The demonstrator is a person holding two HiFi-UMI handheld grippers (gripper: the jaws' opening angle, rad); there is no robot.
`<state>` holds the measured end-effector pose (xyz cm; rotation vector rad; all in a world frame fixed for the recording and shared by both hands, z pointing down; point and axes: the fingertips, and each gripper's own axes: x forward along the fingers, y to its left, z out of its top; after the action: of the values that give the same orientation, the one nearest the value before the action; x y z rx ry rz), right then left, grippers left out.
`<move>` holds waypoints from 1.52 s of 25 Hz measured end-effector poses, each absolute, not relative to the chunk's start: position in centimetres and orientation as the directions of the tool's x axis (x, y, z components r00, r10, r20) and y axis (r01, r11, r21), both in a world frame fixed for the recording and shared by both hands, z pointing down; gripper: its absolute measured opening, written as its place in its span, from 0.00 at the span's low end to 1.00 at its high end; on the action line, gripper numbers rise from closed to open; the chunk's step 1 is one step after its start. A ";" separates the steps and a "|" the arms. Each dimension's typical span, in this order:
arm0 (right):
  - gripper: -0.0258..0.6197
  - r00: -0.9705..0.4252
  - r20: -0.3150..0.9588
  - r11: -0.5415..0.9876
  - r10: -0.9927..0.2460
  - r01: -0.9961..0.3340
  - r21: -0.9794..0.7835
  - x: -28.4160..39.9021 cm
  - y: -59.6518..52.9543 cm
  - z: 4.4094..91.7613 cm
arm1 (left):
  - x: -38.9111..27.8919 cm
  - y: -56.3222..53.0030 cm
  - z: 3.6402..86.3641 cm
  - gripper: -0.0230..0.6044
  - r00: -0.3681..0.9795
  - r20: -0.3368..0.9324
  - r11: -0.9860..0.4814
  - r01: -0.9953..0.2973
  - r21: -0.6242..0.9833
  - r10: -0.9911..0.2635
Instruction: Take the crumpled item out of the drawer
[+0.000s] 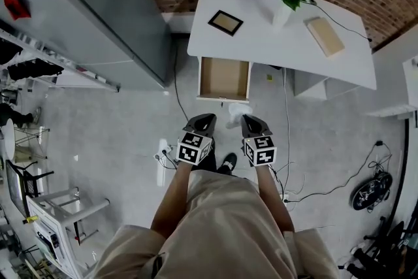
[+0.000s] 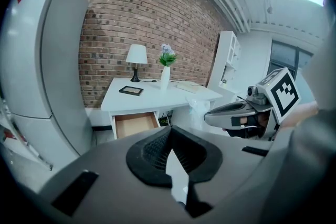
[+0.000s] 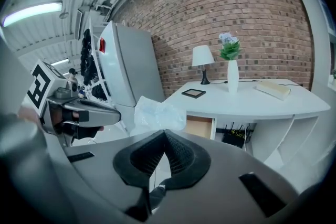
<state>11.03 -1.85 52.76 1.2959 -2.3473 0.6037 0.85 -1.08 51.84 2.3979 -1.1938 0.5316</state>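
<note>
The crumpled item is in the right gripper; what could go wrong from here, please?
The crumpled item is pinched only at the tips of the right gripper, so it may slip and fall. The drawer stands open, and cables lie on the floor near the person's shoe: a possible trip.

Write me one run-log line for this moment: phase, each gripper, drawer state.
phase: crumpled item out of drawer | right gripper: shut on it | left gripper: shut, empty | drawer: open, nothing visible inside
</note>
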 end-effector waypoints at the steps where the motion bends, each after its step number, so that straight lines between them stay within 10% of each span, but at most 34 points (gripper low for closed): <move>1: 0.08 -0.498 0.525 0.484 -0.690 -0.857 -0.176 11.0 -1.7 52.7 | 0.9 -0.9 51.8 0.06 0.561 0.502 -0.552 -0.813 0.186 -0.658; 38: 0.08 -0.487 0.537 0.516 -0.689 -0.850 -0.108 10.7 0.6 52.8 | 1.9 2.5 52.1 0.06 0.599 0.488 -0.590 -0.784 0.194 -0.635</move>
<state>10.69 0.55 52.85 1.2626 -2.3309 0.5068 1.92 2.51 52.06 2.4389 -1.1379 0.5244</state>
